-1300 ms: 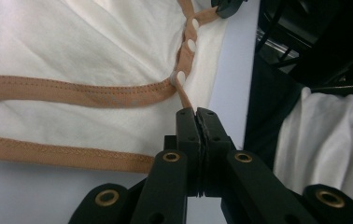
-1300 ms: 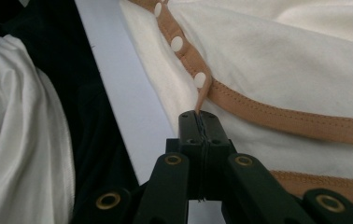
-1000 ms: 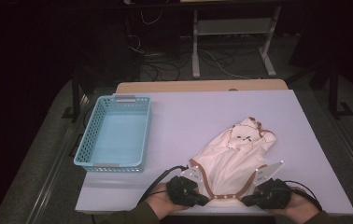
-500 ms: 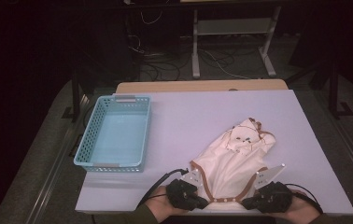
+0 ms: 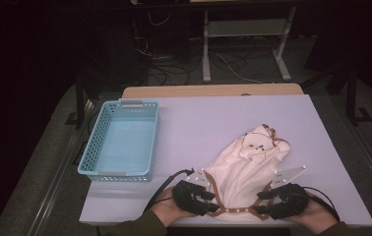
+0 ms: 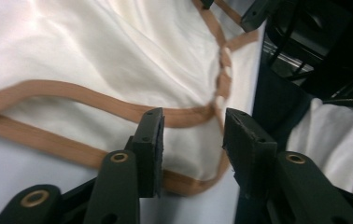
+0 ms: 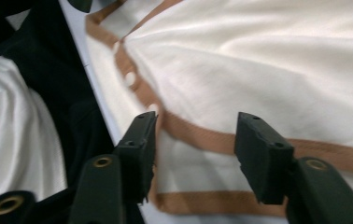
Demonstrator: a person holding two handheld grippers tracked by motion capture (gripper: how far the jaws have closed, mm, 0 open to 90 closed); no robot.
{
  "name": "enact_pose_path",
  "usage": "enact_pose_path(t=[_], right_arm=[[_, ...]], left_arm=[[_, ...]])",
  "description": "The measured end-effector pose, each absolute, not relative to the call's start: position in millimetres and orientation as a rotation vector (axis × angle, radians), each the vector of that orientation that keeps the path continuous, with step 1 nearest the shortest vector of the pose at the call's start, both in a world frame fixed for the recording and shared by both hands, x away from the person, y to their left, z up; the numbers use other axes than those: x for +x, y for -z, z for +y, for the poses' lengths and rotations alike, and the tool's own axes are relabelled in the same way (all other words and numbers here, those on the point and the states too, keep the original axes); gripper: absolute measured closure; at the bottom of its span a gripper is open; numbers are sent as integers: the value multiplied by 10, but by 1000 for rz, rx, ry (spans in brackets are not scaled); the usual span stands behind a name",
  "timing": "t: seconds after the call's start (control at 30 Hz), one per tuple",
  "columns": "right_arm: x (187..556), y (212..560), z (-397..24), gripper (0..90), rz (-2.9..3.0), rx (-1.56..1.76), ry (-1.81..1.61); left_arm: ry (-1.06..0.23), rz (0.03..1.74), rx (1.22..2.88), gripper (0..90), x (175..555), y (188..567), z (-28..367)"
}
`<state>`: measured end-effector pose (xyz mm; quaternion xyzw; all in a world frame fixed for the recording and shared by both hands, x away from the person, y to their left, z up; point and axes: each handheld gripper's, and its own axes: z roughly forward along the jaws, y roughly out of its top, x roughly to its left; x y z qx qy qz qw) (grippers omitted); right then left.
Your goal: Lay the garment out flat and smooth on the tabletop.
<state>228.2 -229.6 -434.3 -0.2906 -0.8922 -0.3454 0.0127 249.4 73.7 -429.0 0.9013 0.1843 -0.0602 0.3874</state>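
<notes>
On my table [image 5: 322, 147] the garment [image 5: 245, 169] lies toward five o'clock, its hem at the near edge. My left gripper [image 5: 208, 202] sits at the hem's seven o'clock corner, my right gripper [image 5: 264, 202] at its five o'clock corner. The basket [image 5: 95, 147] stands at nine o'clock, well apart from the garment.

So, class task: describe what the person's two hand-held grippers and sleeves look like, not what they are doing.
Both the left gripper and right gripper are black, blocky two-jaw tools with brass-coloured rivets at the finger joints. A black cable loops from the left one; a grey three-cornered plate with white dots tops the right. The sleeves are dark olive.
</notes>
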Motion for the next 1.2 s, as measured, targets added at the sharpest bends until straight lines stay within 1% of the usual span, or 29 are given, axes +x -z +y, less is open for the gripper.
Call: enact_pose_path(t=[0.03, 0.13, 0.37, 0.5, 0.57, 0.7, 0.93, 1.2], right_arm=[[2292, 4343, -2295, 397, -2788, -920, 1088], [2341, 4344, -2298, 381, -2796, -932, 1108], [2456, 4333, -2302, 283, -2793, -991, 1144], [2493, 4316, -2320, 250, -2793, -1024, 1173], [2518, 4313, -2332, 216, -2793, -1036, 1190], [2556, 4327, -2350, 186, -2795, -1059, 1199], [2571, 4334, -2382, 172, -2795, -1082, 1214], [2568, 4326, -2391, 172, -2802, -1103, 1211]], left_arm=[[144, 468, 2292, 538, 2513, 4284, 738], [117, 477, 2282, 489, 2583, 4260, 738], [58, 502, 2258, 425, 2787, 4228, 715], [30, 516, 2248, 386, 2903, 4226, 680], [25, 534, 2236, 373, 2959, 4222, 662], [4, 564, 2213, 359, 3072, 4198, 635], [-30, 576, 2211, 344, 3262, 4165, 567], [-57, 597, 2199, 356, 3463, 4148, 468]])
